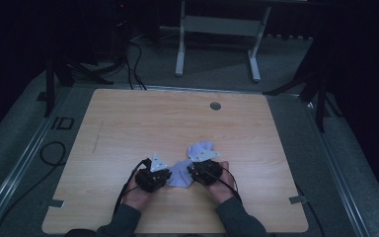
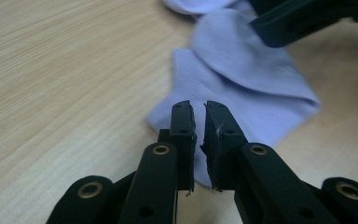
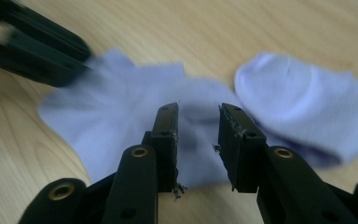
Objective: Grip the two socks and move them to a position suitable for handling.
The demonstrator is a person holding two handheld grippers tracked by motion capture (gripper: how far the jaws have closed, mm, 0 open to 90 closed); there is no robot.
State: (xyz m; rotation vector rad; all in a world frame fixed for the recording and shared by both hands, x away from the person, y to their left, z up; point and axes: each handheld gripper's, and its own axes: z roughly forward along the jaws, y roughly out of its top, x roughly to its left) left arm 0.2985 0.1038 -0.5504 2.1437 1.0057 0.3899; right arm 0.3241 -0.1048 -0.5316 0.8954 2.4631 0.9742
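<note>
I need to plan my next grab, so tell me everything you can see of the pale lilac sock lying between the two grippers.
The pale lilac knitted fabric sock lies limp and flat on the light wooden table, near its front edge, ribbed cuff toward the left gripper. A second, matching sock overlaps one end. The left gripper's jaws stand nearly closed over the cuff edge; whether they pinch it is unclear. The right gripper hovers open above the middle.
</note>
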